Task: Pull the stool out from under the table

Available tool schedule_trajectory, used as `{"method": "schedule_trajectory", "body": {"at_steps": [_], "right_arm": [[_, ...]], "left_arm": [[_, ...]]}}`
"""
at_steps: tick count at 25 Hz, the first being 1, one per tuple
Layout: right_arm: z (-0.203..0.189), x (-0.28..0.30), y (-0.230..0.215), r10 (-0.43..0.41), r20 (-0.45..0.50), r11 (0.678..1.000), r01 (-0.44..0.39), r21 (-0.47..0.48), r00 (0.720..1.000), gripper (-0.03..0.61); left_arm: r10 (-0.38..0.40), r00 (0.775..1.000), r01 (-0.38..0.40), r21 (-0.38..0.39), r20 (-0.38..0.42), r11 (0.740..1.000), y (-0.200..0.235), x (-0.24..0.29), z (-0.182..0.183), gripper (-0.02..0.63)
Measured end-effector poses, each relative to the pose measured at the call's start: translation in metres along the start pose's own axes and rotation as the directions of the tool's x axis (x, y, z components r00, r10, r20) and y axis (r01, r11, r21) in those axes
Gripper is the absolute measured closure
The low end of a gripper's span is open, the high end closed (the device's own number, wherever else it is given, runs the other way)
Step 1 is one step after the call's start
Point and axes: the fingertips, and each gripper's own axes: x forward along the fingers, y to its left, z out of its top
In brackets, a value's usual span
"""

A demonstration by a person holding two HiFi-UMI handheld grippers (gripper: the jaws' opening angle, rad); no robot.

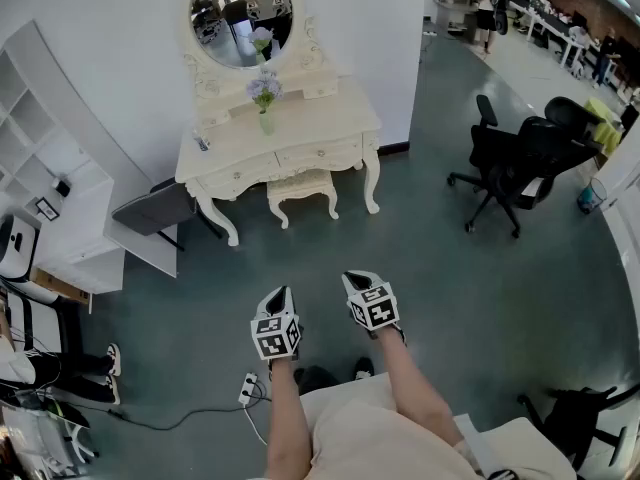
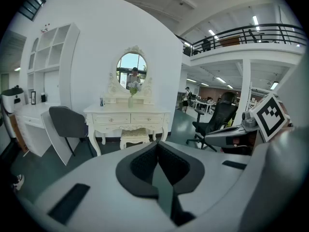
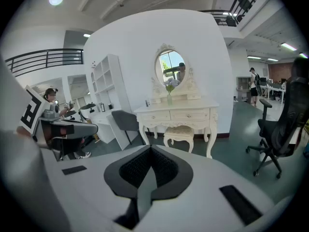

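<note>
The person held both bare forearms out in front of the body, the left forearm and right forearm running roughly parallel. The left gripper and right gripper sat side by side, near each other but apart, each tilted forward and somewhat downward with its marker cube facing up. Both grippers had their jaws pressed together with nothing between them.

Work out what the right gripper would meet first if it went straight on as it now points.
Ahead of the right gripper lies only bare floor, then probably the stool under the table. Depth is unclear.
</note>
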Motion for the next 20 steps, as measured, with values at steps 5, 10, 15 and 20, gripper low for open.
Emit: {"method": "schedule_trajectory", "body": {"at_steps": [5, 10, 15, 20], "right_arm": [[0.002, 0.001, -0.007, -0.004, 0.0, 1.0, 0.004, 0.013, 1.0, 0.535], [0.001, 0.004, -0.005, -0.001, -0.01, 1.0, 0.001, 0.006, 1.0, 0.535], [-0.001, 0.013, -0.007, -0.001, -0.022, 0.999, 0.002, 0.032, 1.0, 0.535], [0.002, 0.035, -0.007, 0.021, -0.053, 0.998, -0.018, 0.059, 0.998, 0.534]], "left_arm": [[-0.003, 1.0, 0.003, -0.001, -0.007, 1.0, -0.004, 0.007, 0.0, 0.598], [-0.001, 1.0, 0.001, -0.003, -0.009, 1.0, -0.002, 0.005, 0.003, 0.598], [0.005, 1.0, -0.005, -0.01, -0.009, 1.0, 0.007, 0.007, 0.005, 0.598], [-0.015, 1.0, 0.015, -0.016, -0.014, 1.0, 0.023, 0.025, 0.009, 0.598]]}}
